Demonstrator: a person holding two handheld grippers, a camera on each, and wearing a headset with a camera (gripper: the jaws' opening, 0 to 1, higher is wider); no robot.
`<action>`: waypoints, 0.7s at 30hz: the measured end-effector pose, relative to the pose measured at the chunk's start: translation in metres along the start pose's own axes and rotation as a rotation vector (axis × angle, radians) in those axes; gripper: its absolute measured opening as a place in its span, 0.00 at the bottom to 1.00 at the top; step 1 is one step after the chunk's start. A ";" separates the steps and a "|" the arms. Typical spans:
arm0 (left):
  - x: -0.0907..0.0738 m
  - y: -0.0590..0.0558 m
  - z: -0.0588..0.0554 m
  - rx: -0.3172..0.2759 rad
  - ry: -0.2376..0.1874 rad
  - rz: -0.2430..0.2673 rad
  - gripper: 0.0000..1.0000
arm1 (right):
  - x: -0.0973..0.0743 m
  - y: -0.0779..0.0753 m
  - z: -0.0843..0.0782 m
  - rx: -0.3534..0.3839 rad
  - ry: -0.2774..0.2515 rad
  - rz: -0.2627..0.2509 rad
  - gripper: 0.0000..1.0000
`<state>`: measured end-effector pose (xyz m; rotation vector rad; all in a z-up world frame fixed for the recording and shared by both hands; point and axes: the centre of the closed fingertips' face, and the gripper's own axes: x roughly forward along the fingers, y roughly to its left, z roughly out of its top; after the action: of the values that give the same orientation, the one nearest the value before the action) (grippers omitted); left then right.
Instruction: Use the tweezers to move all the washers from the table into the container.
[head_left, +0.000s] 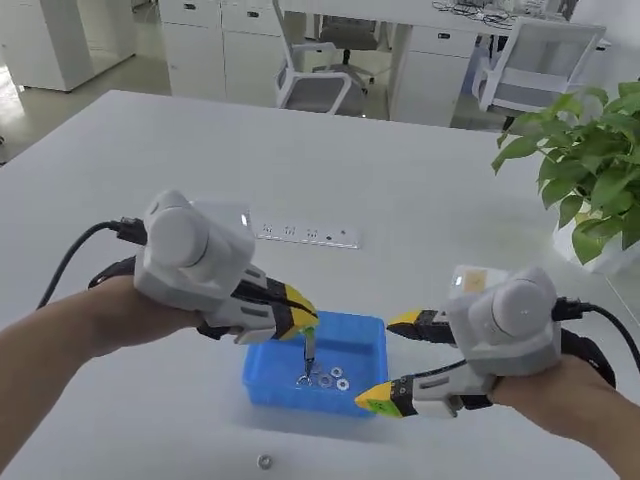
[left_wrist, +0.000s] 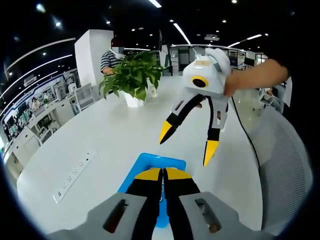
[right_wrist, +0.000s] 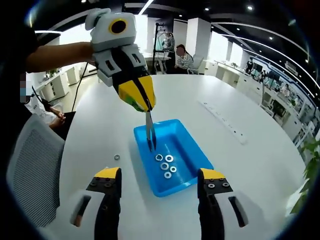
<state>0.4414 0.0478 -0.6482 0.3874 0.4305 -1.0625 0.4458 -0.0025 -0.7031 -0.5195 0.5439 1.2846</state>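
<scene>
Left gripper (head_left: 303, 317) is clamping tweezers (head_left: 309, 358) over container (head_left: 372, 332); right gripper (head_left: 380, 362) jaws gaping empty. Stray washer (head_left: 263, 461) lying on worktop (head_left: 400, 200) person-side of container, nearer left.

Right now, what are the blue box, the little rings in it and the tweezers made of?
The box looks like plastic: bright even blue, smooth, softly glossy. The rings look like metal: silvery grey with small glints. The tweezers are probably metal too, thin and grey, though too small to be sure.
</scene>
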 end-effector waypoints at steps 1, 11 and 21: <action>0.000 -0.001 0.000 0.002 0.001 -0.001 0.05 | -0.001 0.001 -0.001 0.003 0.000 -0.003 0.65; -0.013 -0.007 0.008 0.014 -0.002 0.004 0.05 | -0.017 0.014 -0.009 0.052 -0.036 -0.035 0.80; -0.029 -0.010 0.007 0.013 0.006 0.018 0.05 | -0.023 0.024 -0.013 0.067 -0.070 -0.048 0.95</action>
<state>0.4216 0.0610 -0.6281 0.4053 0.4253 -1.0471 0.4169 -0.0232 -0.6996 -0.4279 0.5118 1.2300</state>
